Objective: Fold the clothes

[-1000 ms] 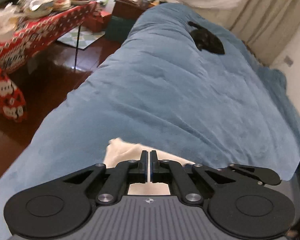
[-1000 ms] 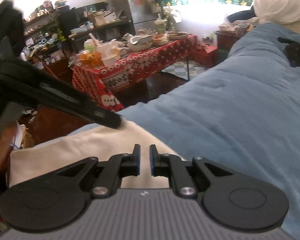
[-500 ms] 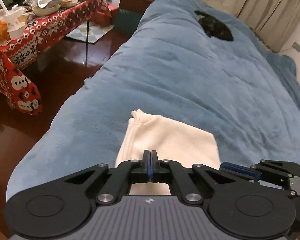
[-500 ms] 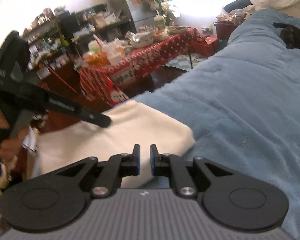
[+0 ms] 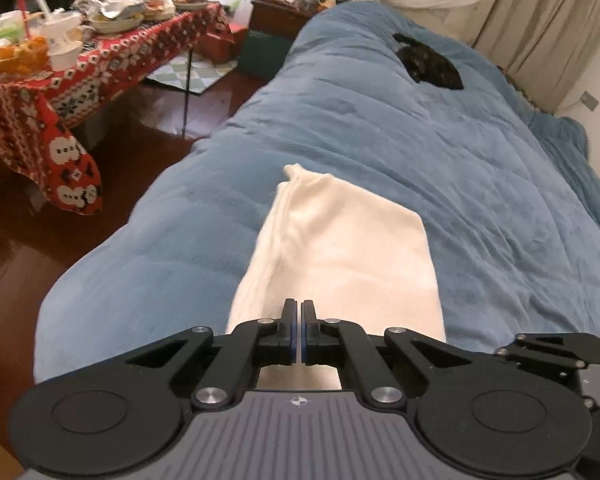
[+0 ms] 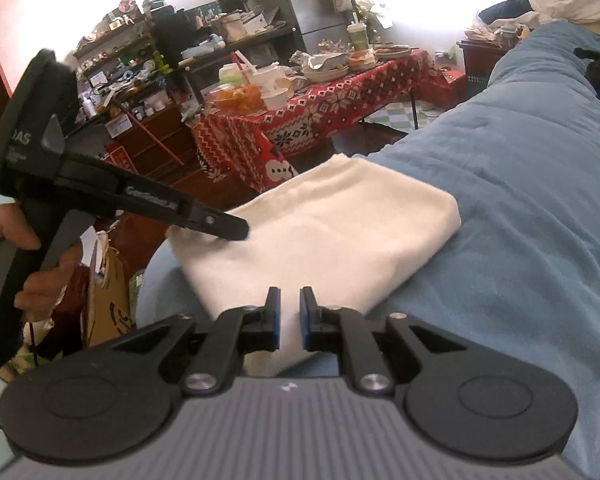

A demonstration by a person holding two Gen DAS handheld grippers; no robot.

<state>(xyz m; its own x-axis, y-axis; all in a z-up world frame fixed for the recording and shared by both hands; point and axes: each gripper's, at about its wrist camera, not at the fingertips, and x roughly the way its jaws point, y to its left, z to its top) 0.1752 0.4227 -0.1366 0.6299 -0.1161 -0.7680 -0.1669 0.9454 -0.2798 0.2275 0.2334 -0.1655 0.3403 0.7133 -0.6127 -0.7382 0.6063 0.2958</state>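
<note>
One folded cream fabric garment (image 5: 340, 256) lies low centre on the blue plush bed cover (image 5: 440, 152), near the bed's left edge. One dark garment (image 5: 428, 62) sits upper right. Left gripper (image 5: 299, 330) pressed together, empty, over the cream cloth. Right gripper (image 6: 289, 322) narrowly parted, pinching nothing. Red patterned tablecloth worktop (image 5: 60, 92), cluttered, upper left; bare brown floor between.

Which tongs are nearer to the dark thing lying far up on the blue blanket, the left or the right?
Neither clearly. Left tongs and right tongs both hang over the cream cloth at the near end of the blanket, far from the dark thing.
</note>
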